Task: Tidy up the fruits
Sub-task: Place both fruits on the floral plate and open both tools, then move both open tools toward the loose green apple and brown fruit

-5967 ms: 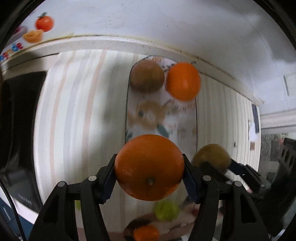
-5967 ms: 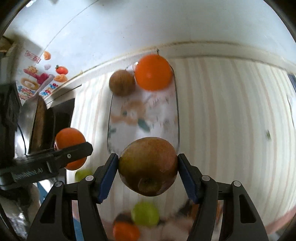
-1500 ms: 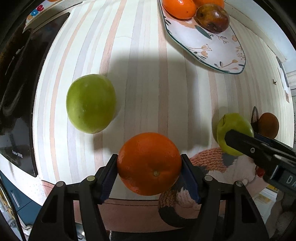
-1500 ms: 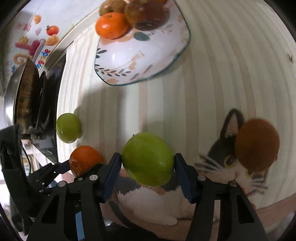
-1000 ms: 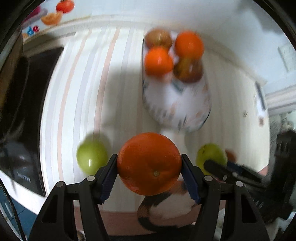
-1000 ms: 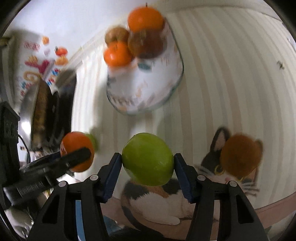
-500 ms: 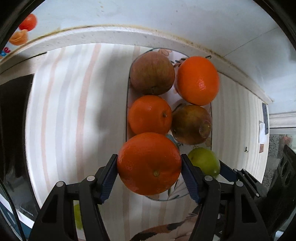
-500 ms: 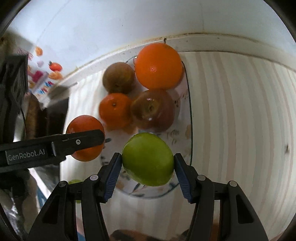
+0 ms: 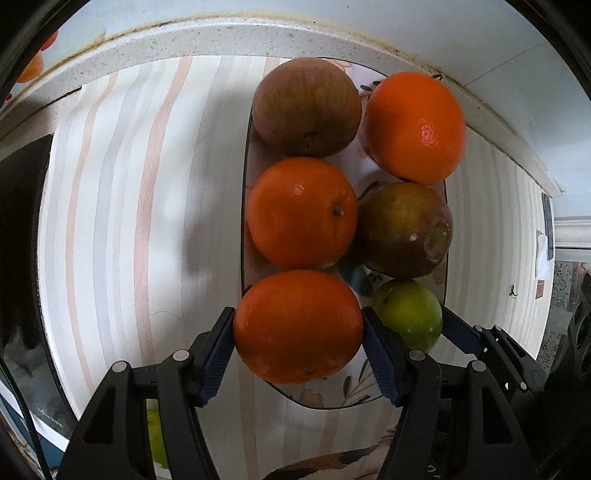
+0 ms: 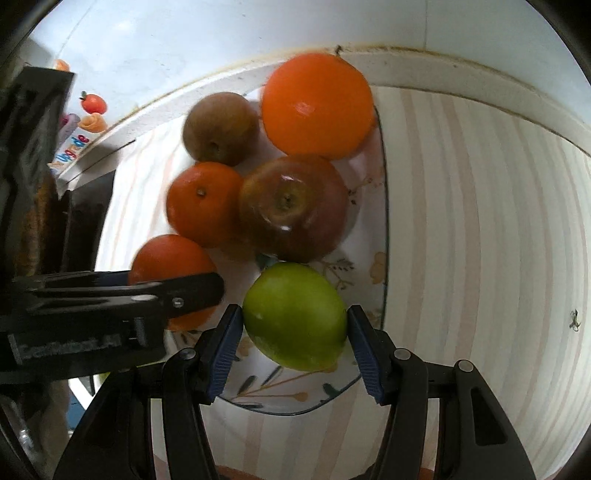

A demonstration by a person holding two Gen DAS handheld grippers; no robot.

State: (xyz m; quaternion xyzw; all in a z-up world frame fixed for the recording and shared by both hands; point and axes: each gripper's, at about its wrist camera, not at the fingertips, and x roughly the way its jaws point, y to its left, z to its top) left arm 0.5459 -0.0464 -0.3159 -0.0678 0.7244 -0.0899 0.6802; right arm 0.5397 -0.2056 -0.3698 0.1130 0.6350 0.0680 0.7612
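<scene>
My left gripper (image 9: 298, 332) is shut on an orange (image 9: 298, 325) at the near left end of the oval floral plate (image 9: 325, 400). My right gripper (image 10: 294, 325) is shut on a green apple (image 10: 295, 315) at the plate's (image 10: 382, 206) near right end; the apple also shows in the left wrist view (image 9: 410, 312). On the plate lie a brown apple (image 9: 306, 107), a large orange (image 9: 415, 127), a smaller orange (image 9: 301, 212) and a dark red apple (image 9: 404, 229). The held orange shows behind the left gripper in the right wrist view (image 10: 166, 264).
The plate sits on a striped countertop (image 9: 122, 221) against a white wall (image 9: 295, 18). A dark stove edge (image 9: 18, 221) is at the left. Another green apple (image 9: 157, 439) lies near the front edge, and a cat-pattern mat (image 9: 321, 467) lies below.
Both grippers have moved forward and down toward the plate with their fruit. The plate's fruits look larger and closer than half a second ago.
</scene>
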